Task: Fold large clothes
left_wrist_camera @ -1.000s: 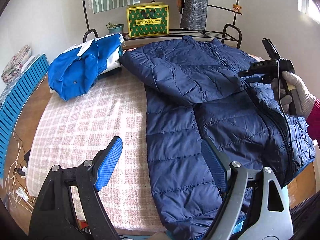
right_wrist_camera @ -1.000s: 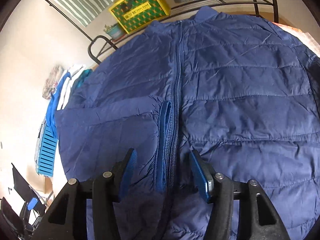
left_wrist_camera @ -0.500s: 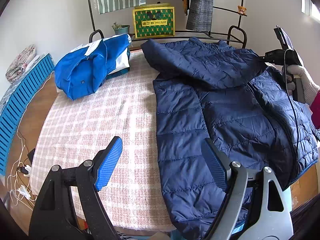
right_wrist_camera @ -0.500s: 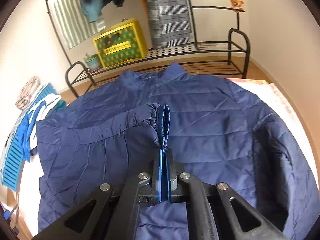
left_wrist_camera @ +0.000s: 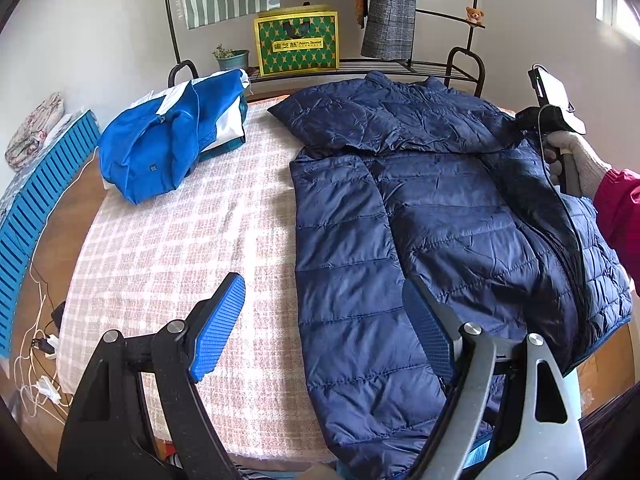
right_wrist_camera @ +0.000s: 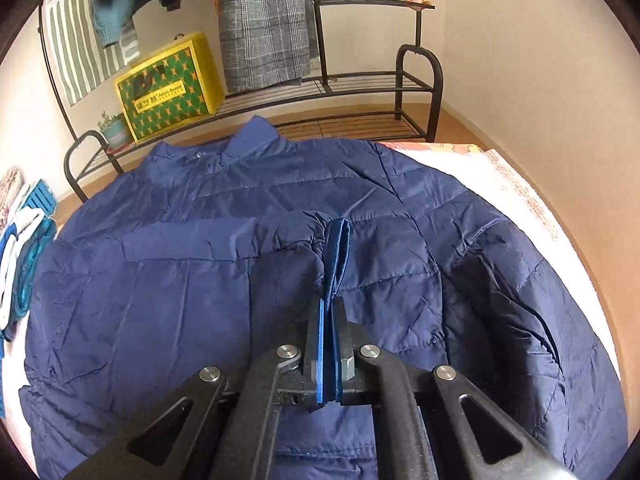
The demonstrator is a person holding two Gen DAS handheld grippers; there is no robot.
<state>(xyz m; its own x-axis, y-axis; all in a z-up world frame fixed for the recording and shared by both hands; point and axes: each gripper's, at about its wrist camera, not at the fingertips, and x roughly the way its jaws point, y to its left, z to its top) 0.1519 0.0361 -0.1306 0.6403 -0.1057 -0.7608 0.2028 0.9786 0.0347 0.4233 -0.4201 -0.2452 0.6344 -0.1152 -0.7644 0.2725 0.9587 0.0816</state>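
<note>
- Fingers of the right gripper [right_wrist_camera: 328, 312] are pinched tight on the sleeve cuff [right_wrist_camera: 336, 248] of the navy puffer jacket [left_wrist_camera: 420, 208], holding it above the jacket's chest.
- Left gripper [left_wrist_camera: 320, 320] hangs with its jaws wide and nothing between them, over the jacket's near left hem.
- Jacket lies front-up, zip closed, on the right half of the checked cloth [left_wrist_camera: 180, 240]; its left sleeve crosses the upper body.
- Judged progress: early. One sleeve is being folded in; the right sleeve, the sides and the final halving seem left to do.
- A blue garment [left_wrist_camera: 160, 148] sits far left, already bundled.
</note>
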